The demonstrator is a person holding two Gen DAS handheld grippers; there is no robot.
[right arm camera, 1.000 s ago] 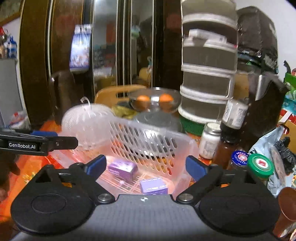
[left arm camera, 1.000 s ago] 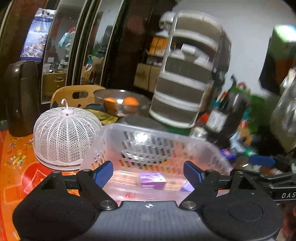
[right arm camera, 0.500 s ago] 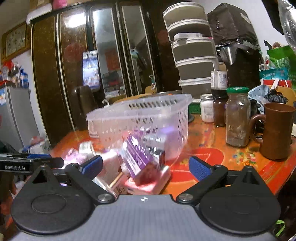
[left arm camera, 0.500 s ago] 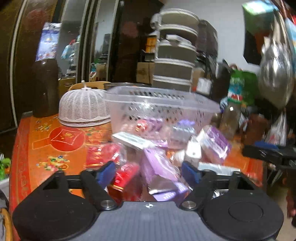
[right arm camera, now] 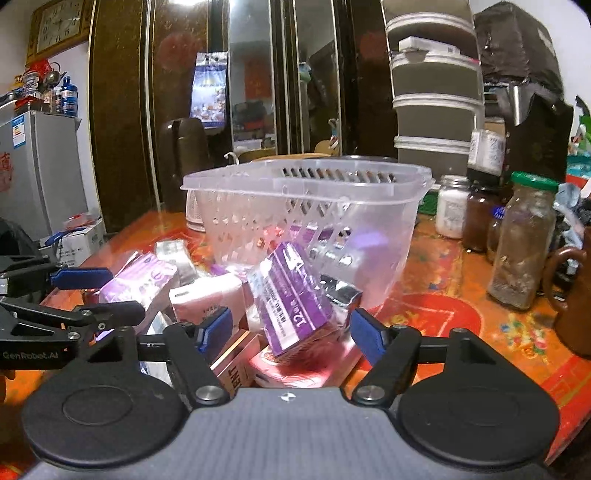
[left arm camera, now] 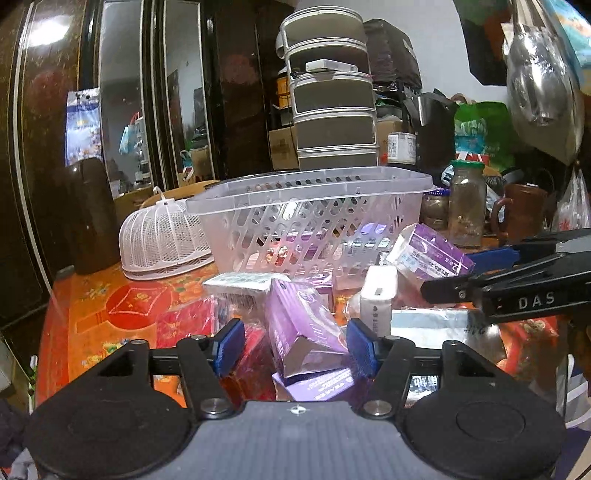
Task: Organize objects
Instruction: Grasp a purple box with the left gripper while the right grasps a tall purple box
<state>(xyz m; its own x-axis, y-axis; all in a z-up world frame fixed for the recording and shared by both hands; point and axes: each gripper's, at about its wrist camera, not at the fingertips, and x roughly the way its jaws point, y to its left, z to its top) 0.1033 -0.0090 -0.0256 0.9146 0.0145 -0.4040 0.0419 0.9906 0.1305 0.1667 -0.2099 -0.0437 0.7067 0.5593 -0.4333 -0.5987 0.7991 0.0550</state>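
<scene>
A clear slotted plastic basket (left arm camera: 314, 218) stands on the table with a few purple and silver packets showing through its walls; which lie inside and which behind it I cannot tell. Before it lies a heap of small boxes and packets: a purple box (left arm camera: 299, 325) leans between the blue pads of the left gripper (left arm camera: 295, 347), whose jaws have just been closing; the right-hand pad looks to touch the box while a gap shows at the left-hand pad, so the grip is not closed. A second purple box (right arm camera: 291, 295) stands tilted between the fingers of the right gripper (right arm camera: 291, 328), whose jaws have also just been closing, with clear gaps on both sides. A white box (left arm camera: 378, 299) stands upright in the heap beside the purple ones. The surface is an orange and red patterned tablecloth (left arm camera: 122, 306), and dark mirrored cabinet doors (left arm camera: 147, 103) close the room behind. A stack of round grey containers (left arm camera: 332, 99) rises behind the basket. The left wrist view shows a white mesh food cover (left arm camera: 162, 240) beside the basket; it is mostly hidden in the right. Only the right wrist view shows a grey fridge (right arm camera: 37, 170) and a wall clock (right arm camera: 59, 26), and, most clearly, a green-lidded glass jar (right arm camera: 524, 240) near a brown mug (right arm camera: 576, 295).
</scene>
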